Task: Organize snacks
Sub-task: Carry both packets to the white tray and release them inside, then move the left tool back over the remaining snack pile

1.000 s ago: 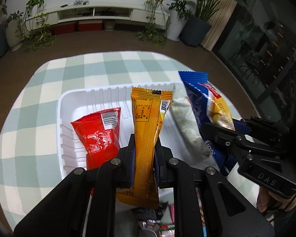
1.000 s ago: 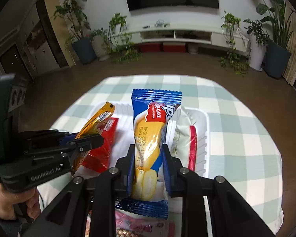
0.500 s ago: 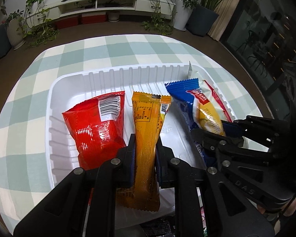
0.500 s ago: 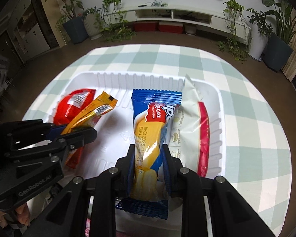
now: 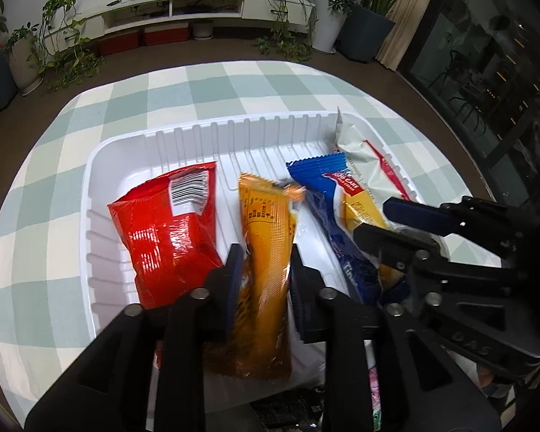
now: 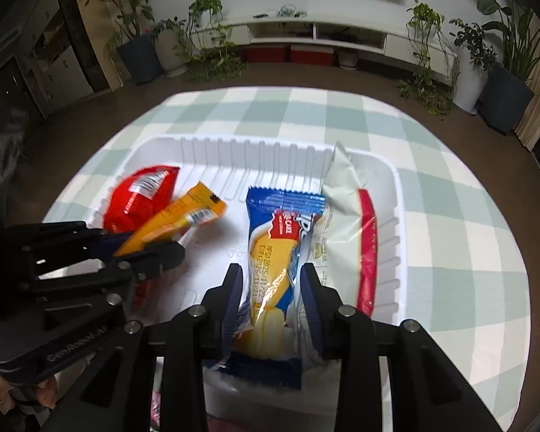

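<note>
A white ribbed tray (image 5: pixel 90 187) sits on a green-and-white checked tablecloth (image 5: pixel 46 165). My left gripper (image 5: pixel 264 252) is low over the tray's near side. Its jaws are opening, and the orange snack packet (image 5: pixel 264 216) lies loose and blurred between them. Left of that packet lies a red packet (image 5: pixel 169 226). My right gripper (image 6: pixel 270 270) is opening too, and the blue-and-yellow cake packet (image 6: pixel 273 237) rests between its parted pads. A white packet with a red stripe (image 6: pixel 342 237) leans on the tray's right wall.
The round table drops to a dark floor on all sides. More packets (image 5: pixel 372 388) lie just in front of the tray, under the grippers. A hand (image 6: pixel 36 396) holds the left gripper's handle. Plants and a low white cabinet (image 6: pixel 306 32) stand far behind.
Both grippers sank into the tray with their packets. Their jaws, clamped on the orange and blue packets before, now stand apart, and both packets rest in the tray.
</note>
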Tool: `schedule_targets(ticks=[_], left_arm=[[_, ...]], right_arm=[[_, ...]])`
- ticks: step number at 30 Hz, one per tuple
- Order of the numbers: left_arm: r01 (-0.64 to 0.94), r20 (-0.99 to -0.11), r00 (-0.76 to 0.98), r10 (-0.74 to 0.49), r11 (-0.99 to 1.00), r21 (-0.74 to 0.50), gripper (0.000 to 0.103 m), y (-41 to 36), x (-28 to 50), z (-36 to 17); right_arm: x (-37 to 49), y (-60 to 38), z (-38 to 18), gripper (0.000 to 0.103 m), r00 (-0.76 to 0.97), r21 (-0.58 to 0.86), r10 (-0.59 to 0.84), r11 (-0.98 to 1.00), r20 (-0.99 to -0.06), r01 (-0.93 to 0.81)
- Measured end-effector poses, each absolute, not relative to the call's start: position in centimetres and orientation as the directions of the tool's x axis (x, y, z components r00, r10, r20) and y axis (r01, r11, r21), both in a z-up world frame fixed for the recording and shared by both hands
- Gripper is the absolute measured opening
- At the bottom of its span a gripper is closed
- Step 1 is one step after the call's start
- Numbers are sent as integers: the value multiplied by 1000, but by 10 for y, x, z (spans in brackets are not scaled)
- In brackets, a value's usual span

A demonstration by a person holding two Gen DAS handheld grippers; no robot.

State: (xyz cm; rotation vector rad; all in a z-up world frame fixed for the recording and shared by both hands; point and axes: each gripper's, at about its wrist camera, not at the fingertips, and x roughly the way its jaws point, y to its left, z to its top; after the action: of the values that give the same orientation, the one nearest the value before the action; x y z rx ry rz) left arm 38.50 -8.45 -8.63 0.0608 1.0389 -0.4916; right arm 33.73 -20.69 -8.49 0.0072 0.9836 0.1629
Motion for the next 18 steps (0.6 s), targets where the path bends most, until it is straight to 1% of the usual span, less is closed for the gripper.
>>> schedule_targets(ticks=[1,2,4,5,6,9,11,12,14,15,16,17,18], left_arm=[[419,-834,416,-362,891,-178,32,-85,384,-84],[420,-831,420,-363,890,-177,40,-85,382,-82],[421,-827,429,-364,890,-173,47,-85,379,-77],[423,-825,431,-365,890,-172,50,-85,378,-76],[424,-823,432,-368,889,-175,50,-85,376,-73],[425,-811,445,-379,887,-181,52,-81,367,-62],[426,-796,467,-385,887,-179,61,-75,358,-50],[425,-785,483,-389,887,-178,64,-70,351,-42],[413,-766,506,-397,891,-189,79,-59,339,-29],[411,-756,515,-404,891,-196,84,-54,331,-23],[413,-749,520,-410,889,-200,91,-49,323,-18],[414,-741,527,-416,887,-203,96,-44,315,-14],[412,-731,539,-418,888,-205,97,-37,304,-9]], right_arm=[[334,-207,-79,39,557,79,141,988,-819,-135],[331,-207,-75,40,566,77,142,988,-812,-137],[325,-206,-65,41,587,72,146,986,-797,-148],[322,-205,-61,43,594,66,144,986,-791,-151],[319,-205,-57,44,602,62,144,986,-786,-154],[306,-206,-42,52,629,57,149,985,-763,-164],[297,-209,-34,61,642,64,155,985,-751,-162],[293,-211,-31,64,646,77,164,984,-746,-161],[281,-216,-21,77,657,136,207,978,-725,-159],[273,-220,-14,80,670,176,239,971,-703,-161],[264,-223,-9,86,684,210,265,964,-680,-165],[257,-226,-4,92,697,237,284,957,-659,-166],[245,-230,1,94,715,268,304,949,-629,-168]])
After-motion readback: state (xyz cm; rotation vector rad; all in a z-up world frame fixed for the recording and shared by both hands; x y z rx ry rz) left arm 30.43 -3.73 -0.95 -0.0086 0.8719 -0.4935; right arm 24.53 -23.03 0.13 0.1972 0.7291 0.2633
